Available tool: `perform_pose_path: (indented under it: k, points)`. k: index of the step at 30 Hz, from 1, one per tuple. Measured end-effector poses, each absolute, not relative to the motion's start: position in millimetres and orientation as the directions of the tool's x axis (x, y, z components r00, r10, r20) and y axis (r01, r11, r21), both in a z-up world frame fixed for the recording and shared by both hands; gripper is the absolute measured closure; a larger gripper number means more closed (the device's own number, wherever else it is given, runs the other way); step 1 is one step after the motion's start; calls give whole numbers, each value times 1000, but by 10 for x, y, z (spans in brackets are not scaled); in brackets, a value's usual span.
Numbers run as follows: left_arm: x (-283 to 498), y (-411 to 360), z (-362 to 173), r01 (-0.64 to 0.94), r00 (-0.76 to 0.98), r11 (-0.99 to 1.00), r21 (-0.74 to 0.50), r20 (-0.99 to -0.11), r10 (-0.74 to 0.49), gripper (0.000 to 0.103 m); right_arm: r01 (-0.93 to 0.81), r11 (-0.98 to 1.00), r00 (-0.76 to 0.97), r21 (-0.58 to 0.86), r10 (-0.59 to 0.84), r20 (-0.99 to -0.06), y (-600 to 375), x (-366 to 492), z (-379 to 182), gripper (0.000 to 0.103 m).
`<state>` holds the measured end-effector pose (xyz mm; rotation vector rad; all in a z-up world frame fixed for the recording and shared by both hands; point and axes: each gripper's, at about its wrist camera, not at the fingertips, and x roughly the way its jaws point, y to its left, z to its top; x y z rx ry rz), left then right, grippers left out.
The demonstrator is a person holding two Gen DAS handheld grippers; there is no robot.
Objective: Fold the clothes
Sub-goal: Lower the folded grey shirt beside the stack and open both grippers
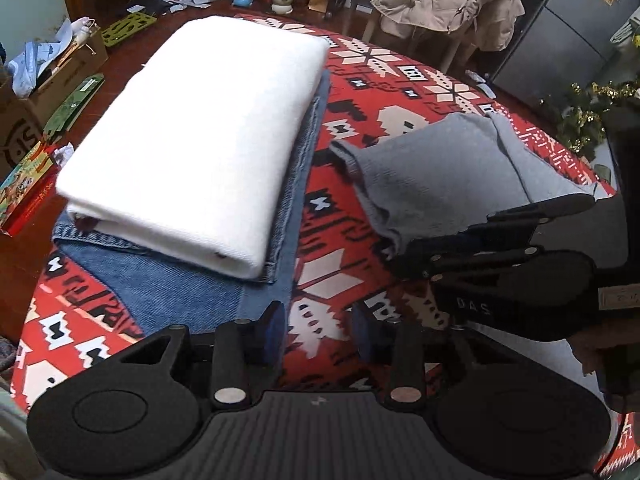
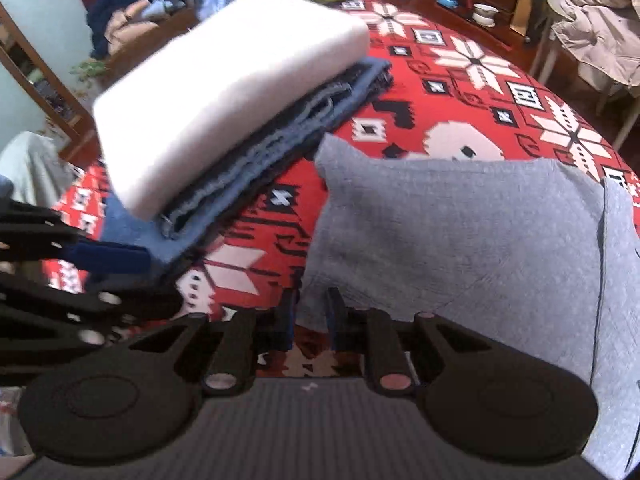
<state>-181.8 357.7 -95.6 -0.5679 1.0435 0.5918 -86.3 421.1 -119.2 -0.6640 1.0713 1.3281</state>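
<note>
Beside the white-and-denim stack [image 2: 224, 92], right tool [image 2: 310, 316] pinching grey garment [image 2: 460, 232]; left tool [image 1: 318, 332] part-open, empty.

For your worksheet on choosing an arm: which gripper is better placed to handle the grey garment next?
Right, probably. The right gripper already has the grey garment's near edge between its fingers, while the left gripper stands open over bare patterned cloth, beside the stack of folded jeans.

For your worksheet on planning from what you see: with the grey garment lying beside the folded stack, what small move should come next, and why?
Probably carry the grey garment toward the stack, white piece on denim. The right gripper seems to pinch its near edge, though blur leaves the grip unsure; the left gripper stands open and empty.
</note>
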Motion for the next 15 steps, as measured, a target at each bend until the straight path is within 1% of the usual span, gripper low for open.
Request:
perform_pose_path:
  k: [1, 3, 4, 8, 10, 12, 15]
  points:
    - [-1825, 3587, -950, -690, 377, 709, -145, -908, 182, 66, -972, 166, -79, 167, 437, -896, 4212, -884, -1192, 86]
    - [-1827, 3605, -929, -691, 381, 708, -146, -906, 185, 67, -981, 137, -63, 135, 433, -899, 4207, -927, -1182, 95]
    - [-1824, 3615, -916, -691, 384, 708, -148, -905, 185, 69, -985, 119, -64, 127, 429, -901, 4200, -942, -1172, 98]
    - [-1775, 3650, -847, -672, 414, 723, -160, -891, 187, 70, -985, 87, -96, 147, 430, -898, 4088, -962, -1085, 98]
    - [-1719, 3677, -819, -655, 431, 737, -165, -883, 185, 77, -986, 71, -105, 150, 433, -895, 4038, -1002, -1078, 98]
    - [-1636, 3713, -792, -637, 449, 751, -172, -875, 181, 80, -985, 69, -112, 156, 429, -896, 4021, -1026, -1094, 98]
    - [-1458, 3782, -805, -601, 474, 779, -180, -865, 165, 80, -984, 71, -119, 164, 427, -897, 3989, -1044, -1108, 98]
